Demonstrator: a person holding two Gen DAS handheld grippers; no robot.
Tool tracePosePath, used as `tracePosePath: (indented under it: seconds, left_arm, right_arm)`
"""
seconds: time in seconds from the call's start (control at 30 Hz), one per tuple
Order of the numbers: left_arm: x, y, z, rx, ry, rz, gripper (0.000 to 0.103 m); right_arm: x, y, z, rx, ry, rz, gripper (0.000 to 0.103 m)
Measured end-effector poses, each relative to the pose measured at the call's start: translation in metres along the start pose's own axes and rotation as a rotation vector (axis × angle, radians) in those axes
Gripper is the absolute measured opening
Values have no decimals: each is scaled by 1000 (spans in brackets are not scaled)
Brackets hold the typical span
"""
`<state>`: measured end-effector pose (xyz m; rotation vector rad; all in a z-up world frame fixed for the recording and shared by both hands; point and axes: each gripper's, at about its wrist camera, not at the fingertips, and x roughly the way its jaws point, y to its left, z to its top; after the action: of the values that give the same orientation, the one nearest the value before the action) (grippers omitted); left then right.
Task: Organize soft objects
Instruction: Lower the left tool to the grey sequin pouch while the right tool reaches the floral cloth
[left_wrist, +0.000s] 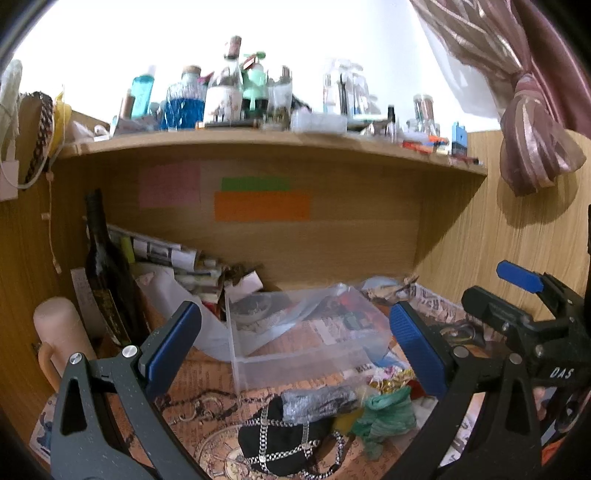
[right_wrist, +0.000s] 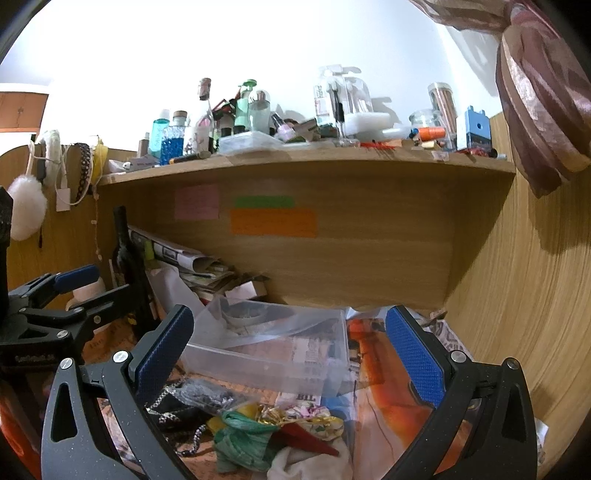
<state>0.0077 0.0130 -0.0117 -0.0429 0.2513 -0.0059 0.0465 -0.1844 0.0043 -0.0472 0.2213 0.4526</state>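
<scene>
Left gripper (left_wrist: 295, 347): matte black speckled arms with triangular cut-outs, silver round screws near the hinges, blue ribbed pads on the jaws. Right gripper (right_wrist: 290, 354): same black frame, silver screws, blue diamond-textured pads. At right edge of left wrist view, white "DAS" lettering on the black body. At lower left of right wrist view, faint blurred lettering, unreadable.

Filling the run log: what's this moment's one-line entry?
left gripper: open, empty | right gripper: open, empty | green cloth: on desk, ungrasped | clear plastic bin: behind pile
</scene>
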Motion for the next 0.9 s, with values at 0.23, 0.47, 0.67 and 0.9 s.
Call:
tracePosePath:
  seconds: [0.23,0.47,0.67,0.9]
  left_arm:
    - [34,3,-29,-10,174,-50,103]
    - [70,2,-67,-29,344,-96,103]
    - [93,0,-89,-33,421,-94,103]
    - [112,-5,-85,-37,420,-98,103]
  right_arm:
    - [18,-17,-25,15,120,-31,103]
    - [35,-34,-57,23,263,-51,103]
    - [49,-41,-75,27,333,-41,103]
    - [69,-49,-76,62,370,31,88]
